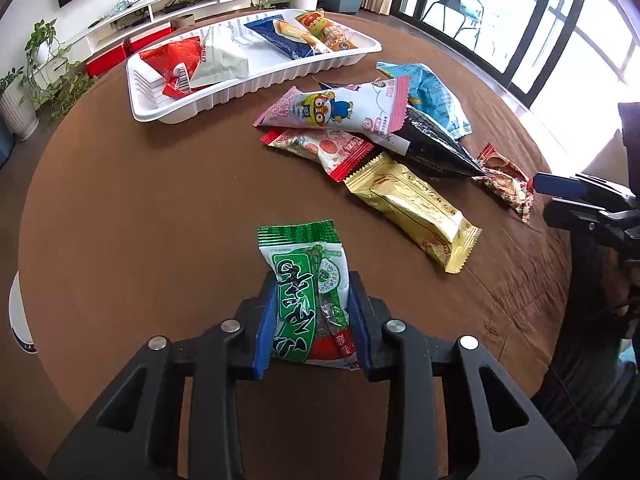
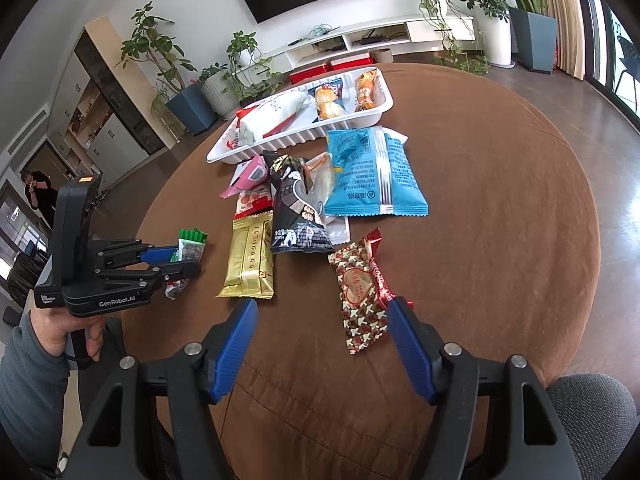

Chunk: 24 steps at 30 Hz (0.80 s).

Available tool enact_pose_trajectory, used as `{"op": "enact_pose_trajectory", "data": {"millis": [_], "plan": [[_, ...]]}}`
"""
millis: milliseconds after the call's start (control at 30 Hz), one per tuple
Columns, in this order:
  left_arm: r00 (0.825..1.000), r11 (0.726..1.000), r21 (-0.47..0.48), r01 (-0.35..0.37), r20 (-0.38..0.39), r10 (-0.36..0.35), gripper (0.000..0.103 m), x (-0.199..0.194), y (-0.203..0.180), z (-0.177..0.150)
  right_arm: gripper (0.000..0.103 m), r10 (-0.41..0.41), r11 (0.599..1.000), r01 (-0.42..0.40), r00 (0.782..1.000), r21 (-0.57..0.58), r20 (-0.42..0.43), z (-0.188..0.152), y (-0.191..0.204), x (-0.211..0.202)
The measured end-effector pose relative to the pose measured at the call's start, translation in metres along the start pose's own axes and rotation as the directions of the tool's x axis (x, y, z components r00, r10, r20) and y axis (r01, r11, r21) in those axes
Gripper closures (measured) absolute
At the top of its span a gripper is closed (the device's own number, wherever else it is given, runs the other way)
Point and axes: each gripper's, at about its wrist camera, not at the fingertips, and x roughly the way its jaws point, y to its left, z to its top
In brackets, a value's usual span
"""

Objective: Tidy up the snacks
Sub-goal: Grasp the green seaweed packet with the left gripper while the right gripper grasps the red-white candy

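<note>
The green snack pack (image 1: 306,292) is squeezed between the blue pads of the left gripper (image 1: 310,320), close to the near edge of the brown table (image 1: 160,208). The right gripper (image 2: 322,344) is held wide apart with nothing in it, and the red heart pack (image 2: 362,296) lies on the table just inside its right finger. A little farther, a gold pack (image 2: 250,256), a black pack (image 2: 298,212) and a blue bag (image 2: 370,172) are piled together. Farthest away, more snacks are kept in the white tray (image 1: 256,76).

Both wrist cameras look steeply down, close over the round table (image 1: 140,200), sharing the snack pile (image 2: 304,200).
</note>
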Motion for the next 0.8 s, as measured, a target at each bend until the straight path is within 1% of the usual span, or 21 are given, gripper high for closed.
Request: {"op": "enact_pose_trajectory", "data": {"millis": [67, 233, 433, 533, 633, 700, 800], "plan": [[1.0, 1.0, -0.014, 0.011, 0.007, -0.011, 0.074, -0.003, -0.001, -0.005, 0.032, -0.007, 1.0, 0.007, 1.0, -0.005, 0.001, 0.002, -0.002, -0.001], [0.997, 0.995, -0.076, 0.057, 0.058, -0.053, 0.074, -0.018, -0.002, -0.018, 0.032, -0.031, 0.999, 0.031, 0.999, -0.019, -0.004, 0.009, -0.007, 0.0], [0.989, 0.985, -0.13, 0.112, 0.112, -0.098, 0.074, -0.035, -0.012, -0.034, 0.034, -0.07, 0.996, 0.066, 0.996, -0.067, -0.057, 0.02, -0.009, 0.017], [0.985, 0.98, -0.145, 0.139, 0.122, -0.122, 0.074, -0.037, -0.018, -0.04, 0.038, -0.083, 0.992, 0.073, 0.992, -0.098, -0.096, 0.022, -0.007, 0.027], [0.983, 0.976, -0.153, 0.155, 0.123, -0.137, 0.074, -0.036, -0.023, -0.044, 0.044, -0.113, 0.985, 0.093, 0.985, -0.147, -0.133, 0.018, -0.003, 0.036], [0.981, 0.973, -0.162, 0.166, 0.128, -0.146, 0.074, -0.036, -0.024, -0.045, 0.045, -0.127, 0.979, 0.102, 0.983, -0.178, -0.135, 0.016, 0.0, 0.038], [0.979, 0.97, -0.168, 0.175, 0.132, -0.154, 0.074, -0.035, -0.026, -0.046, 0.049, -0.158, 0.968, 0.126, 0.978, -0.218, -0.136, 0.014, 0.005, 0.04]]}}
